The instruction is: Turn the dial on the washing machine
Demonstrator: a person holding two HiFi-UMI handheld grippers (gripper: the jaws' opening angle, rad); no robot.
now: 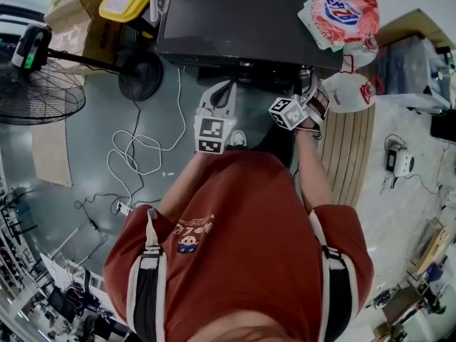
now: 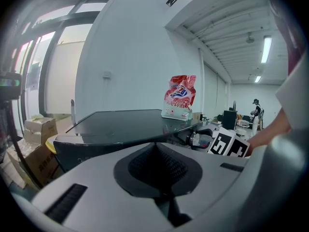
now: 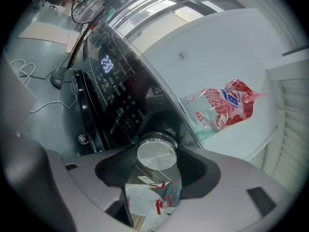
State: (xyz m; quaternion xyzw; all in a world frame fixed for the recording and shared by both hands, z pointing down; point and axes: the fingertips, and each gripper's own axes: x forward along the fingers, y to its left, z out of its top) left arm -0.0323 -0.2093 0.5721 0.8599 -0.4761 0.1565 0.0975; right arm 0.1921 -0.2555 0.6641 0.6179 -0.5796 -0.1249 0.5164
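A black pedestal fan (image 1: 35,91) stands on the grey floor, well to the left of the black glass-topped washing machine (image 1: 235,13). The left gripper (image 1: 226,90) hangs just in front of the machine's front edge, near its middle. Its fingers (image 2: 145,166) are clenched together with nothing between them, and they point over the machine's dark lid.

The round silver metal dial (image 3: 157,153) sits on the machine's control panel at the right end of its front, to the right of the lit display and the rows of buttons. The right gripper (image 1: 309,87) is at that same right front corner. Its fingers (image 3: 113,166) are grasping the dial, one on either side of its rim.

A red and white detergent pouch (image 1: 340,13) rests on the machine's lid at its far right corner. A white bag with red print (image 1: 349,91) lies just beside the machine's right front corner.
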